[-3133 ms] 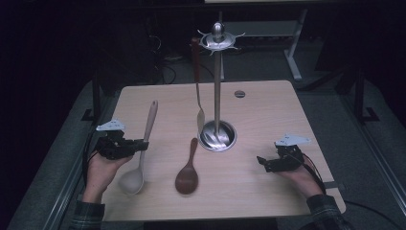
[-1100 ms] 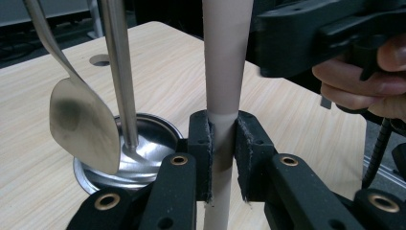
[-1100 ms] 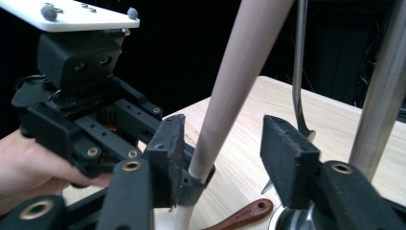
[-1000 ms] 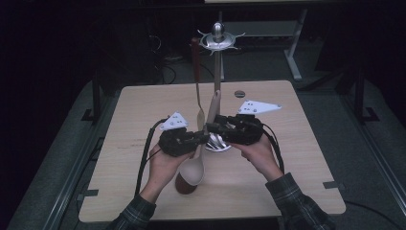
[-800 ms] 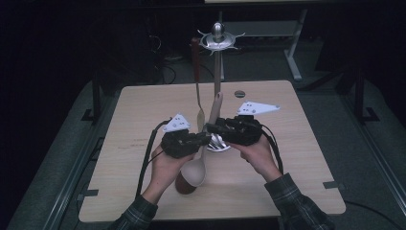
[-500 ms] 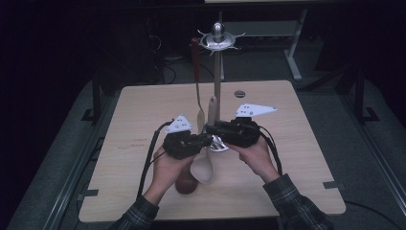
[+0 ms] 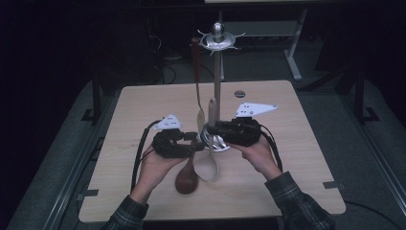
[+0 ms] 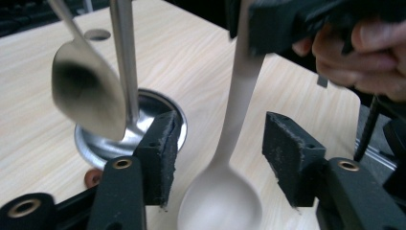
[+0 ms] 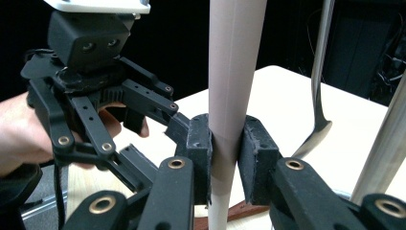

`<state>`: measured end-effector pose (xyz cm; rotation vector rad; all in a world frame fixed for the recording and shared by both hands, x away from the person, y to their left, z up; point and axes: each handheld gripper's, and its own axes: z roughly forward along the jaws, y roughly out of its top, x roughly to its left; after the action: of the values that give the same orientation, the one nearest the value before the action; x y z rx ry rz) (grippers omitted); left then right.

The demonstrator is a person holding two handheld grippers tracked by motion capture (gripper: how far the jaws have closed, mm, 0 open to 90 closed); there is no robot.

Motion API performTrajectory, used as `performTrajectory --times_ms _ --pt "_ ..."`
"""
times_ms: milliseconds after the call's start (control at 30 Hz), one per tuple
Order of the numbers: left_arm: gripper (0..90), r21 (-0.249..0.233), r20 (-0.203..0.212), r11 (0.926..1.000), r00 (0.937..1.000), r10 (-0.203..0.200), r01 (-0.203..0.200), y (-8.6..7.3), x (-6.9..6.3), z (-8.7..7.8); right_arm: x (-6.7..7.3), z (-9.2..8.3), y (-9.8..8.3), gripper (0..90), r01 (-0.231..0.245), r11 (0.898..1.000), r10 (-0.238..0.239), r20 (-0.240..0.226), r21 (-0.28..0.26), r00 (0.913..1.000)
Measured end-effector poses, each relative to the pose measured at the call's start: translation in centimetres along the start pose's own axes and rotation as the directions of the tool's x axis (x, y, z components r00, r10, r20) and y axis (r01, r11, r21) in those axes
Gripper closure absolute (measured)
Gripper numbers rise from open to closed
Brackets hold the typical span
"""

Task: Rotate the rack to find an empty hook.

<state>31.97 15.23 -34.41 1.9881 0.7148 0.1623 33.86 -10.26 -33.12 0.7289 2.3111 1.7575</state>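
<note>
We are working in a dark room at a pale wooden table (image 7: 143, 110), with cables and a stand leg showing dimly behind it. Largest on the table is the metal utensil stand (image 7: 217, 86), its pole rising from a round base to a hook crown, where a metal spoon (image 8: 86, 91) is hanging by a dark handle. A dark wooden spoon (image 7: 186, 178) is lying flat near the front edge.

We are passing the pale spoon (image 7: 209, 160) from one gripper to the other. The right gripper (image 9: 225, 143) is clamping its handle between both pads, just in front of the stand's base. The left gripper (image 8: 218, 155) has just been opening — its pads are standing clear on either side of the spoon's neck, touching nothing.

The pale spoon is standing nearly upright, its long axis running close to vertical: bowl down and toward us, handle tip up beside the pole (tilted a little, as the left gripper view shows).

Our worry from here is the single grip. We judge that the smooth, tapering handle could slide or swing in the pads — the heavy bowl hangs low. Pulling the left gripper away carelessly could knock the neck, and lifting toward the crown could bump the hanging metal spoon or the pole.
</note>
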Motion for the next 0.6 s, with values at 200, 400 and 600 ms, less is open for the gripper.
performTrajectory --times_ms 200,400,600 --pt "39.5 0.027 -0.026 0.9996 0.9996 -0.008 0.009 -1.0 0.9 -1.6 -0.4 0.0 0.8 75.8 0.029 1.000 -0.028 -0.047 0.007 0.9985" --pt "31.6 0.072 -0.039 0.9973 0.9992 -0.005 0.008 -2.7 1.6 -3.0 -0.6 -0.3 2.9 75.8 0.064 0.998 -0.064 -0.064 -0.007 0.9959" --pt "25.8 0.117 -0.059 0.9930 0.9982 -0.012 0.019 -5.0 2.6 -4.3 -0.6 -0.7 5.0 75.8 0.095 0.995 -0.095 -0.058 -0.013 0.9938"
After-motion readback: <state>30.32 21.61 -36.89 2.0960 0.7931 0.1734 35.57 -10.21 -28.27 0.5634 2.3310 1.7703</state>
